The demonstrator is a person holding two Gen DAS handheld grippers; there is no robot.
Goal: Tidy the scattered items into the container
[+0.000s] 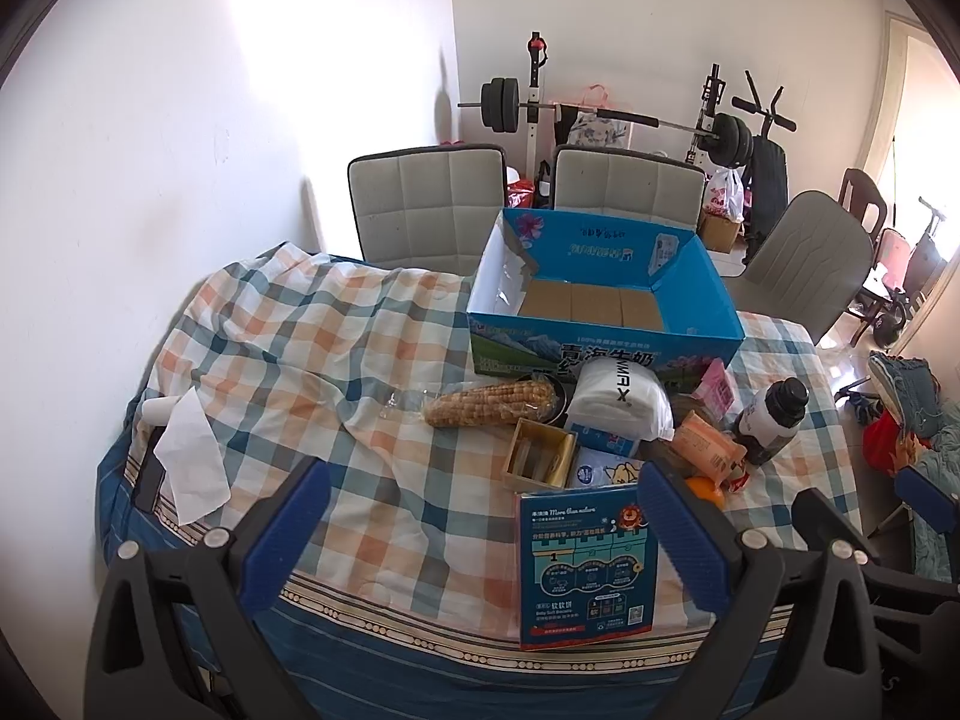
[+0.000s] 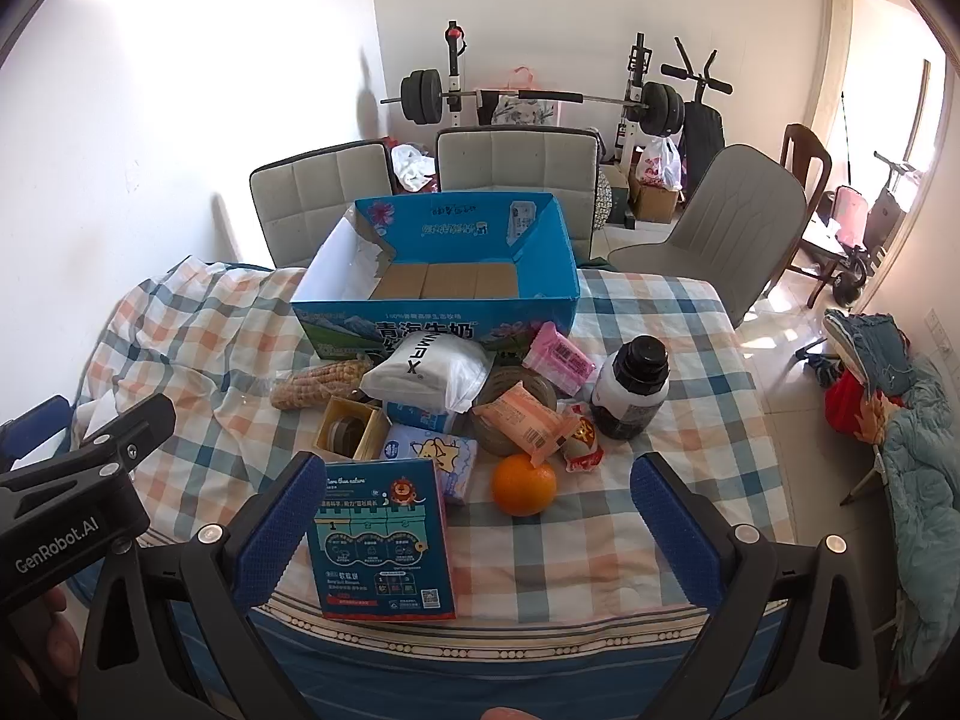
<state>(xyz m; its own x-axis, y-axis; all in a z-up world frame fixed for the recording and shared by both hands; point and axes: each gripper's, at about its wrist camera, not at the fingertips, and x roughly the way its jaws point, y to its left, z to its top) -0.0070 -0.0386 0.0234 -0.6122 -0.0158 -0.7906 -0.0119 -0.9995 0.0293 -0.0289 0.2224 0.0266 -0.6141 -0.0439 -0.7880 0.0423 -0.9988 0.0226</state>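
Left wrist view: the left gripper (image 1: 486,531) stands wide, holding nothing, over the table's near edge. The blue carton (image 1: 606,333), open, sits toward the far edge; a white pack (image 1: 621,399) reads "XMAX".

Right wrist view: the right gripper (image 2: 474,531) gapes wide, empty. The teal box (image 2: 381,543), printed "Baby Soft Biscuits", lies at the near edge beside an orange (image 2: 523,485). The other tool reads "GenRobot.AI".

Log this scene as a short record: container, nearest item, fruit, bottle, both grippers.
container: blue carton, open top, nothing inside
nearest item: teal biscuit box, at the table's front edge
fruit: orange, right of the biscuit box
bottle: dark-capped bottle, upright
left gripper: open, holding nothing
right gripper: open, holding nothing
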